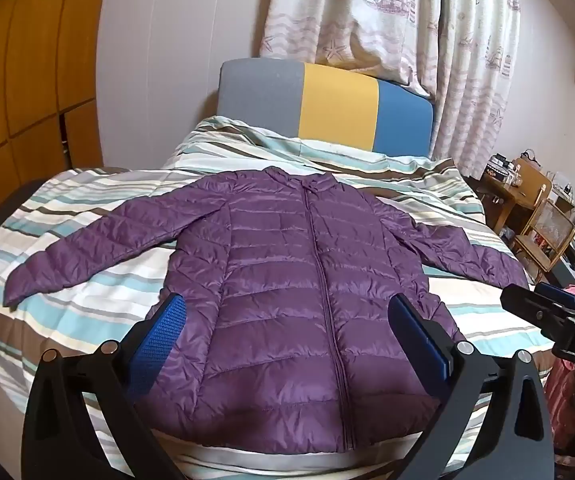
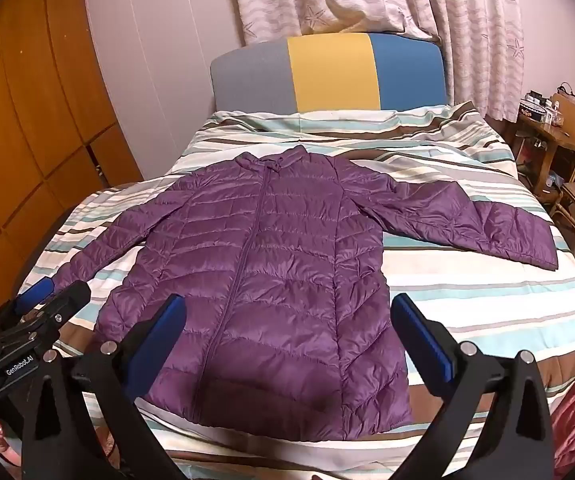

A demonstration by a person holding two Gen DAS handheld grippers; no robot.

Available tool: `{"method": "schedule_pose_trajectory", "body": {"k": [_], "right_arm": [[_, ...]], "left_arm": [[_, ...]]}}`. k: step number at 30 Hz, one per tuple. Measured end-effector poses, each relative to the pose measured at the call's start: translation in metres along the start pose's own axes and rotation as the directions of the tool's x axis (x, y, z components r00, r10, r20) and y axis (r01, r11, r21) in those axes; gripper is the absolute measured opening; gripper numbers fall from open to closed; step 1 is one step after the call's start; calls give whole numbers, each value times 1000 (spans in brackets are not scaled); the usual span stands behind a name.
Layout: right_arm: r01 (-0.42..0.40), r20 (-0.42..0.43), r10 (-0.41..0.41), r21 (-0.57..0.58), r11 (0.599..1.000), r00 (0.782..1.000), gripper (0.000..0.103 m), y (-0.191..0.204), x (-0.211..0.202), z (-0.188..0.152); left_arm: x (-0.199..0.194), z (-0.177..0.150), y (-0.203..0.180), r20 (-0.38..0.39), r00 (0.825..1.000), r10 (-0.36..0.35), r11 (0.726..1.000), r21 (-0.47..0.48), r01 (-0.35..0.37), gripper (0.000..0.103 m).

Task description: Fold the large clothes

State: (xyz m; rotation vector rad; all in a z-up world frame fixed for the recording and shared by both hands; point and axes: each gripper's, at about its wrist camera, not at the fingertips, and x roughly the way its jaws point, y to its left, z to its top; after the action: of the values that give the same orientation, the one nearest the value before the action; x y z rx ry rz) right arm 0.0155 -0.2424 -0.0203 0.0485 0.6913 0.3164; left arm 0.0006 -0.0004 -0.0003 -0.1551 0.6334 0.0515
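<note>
The jacket (image 1: 287, 280) lay face up on the striped duvet (image 1: 87, 300) of the bed, zipped shut, collar toward the headboard (image 1: 327, 108) and hem toward the person. Both sleeves (image 2: 467, 220) were spread out to the sides, away from the body panel, so each could be taken on its own and turned inward; that layout suggested the folding had not begun.

The left gripper (image 1: 287, 332) hung above the hem with its fingers (image 1: 163, 336) wide apart and nothing between them. It was aimed along the zip, roughly centred on the garment, which looked like a position for surveying the spread rather than for a grasp. The right gripper (image 2: 287, 332) was likewise fully parted and empty, over the hem's right half, with the right sleeve clear in its view. In the left view the right gripper's tip showed at the frame's right edge, just beside the right sleeve's cuff end.

Judging from this, a sleeve fold was the likely first step. The quilted shell looked slippery and puffy, so a shallow pinch might slide off.
</note>
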Motion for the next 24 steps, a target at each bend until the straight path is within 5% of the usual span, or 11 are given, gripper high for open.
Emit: {"method": "schedule_pose_trajectory", "body": {"k": [24], "right_arm": [[-1,-14,1,12,1000,1000,101,-2,2,-2]], "left_arm": [[-1,-4,3,-4,1000,-8,1000,-20,8,100]]}}
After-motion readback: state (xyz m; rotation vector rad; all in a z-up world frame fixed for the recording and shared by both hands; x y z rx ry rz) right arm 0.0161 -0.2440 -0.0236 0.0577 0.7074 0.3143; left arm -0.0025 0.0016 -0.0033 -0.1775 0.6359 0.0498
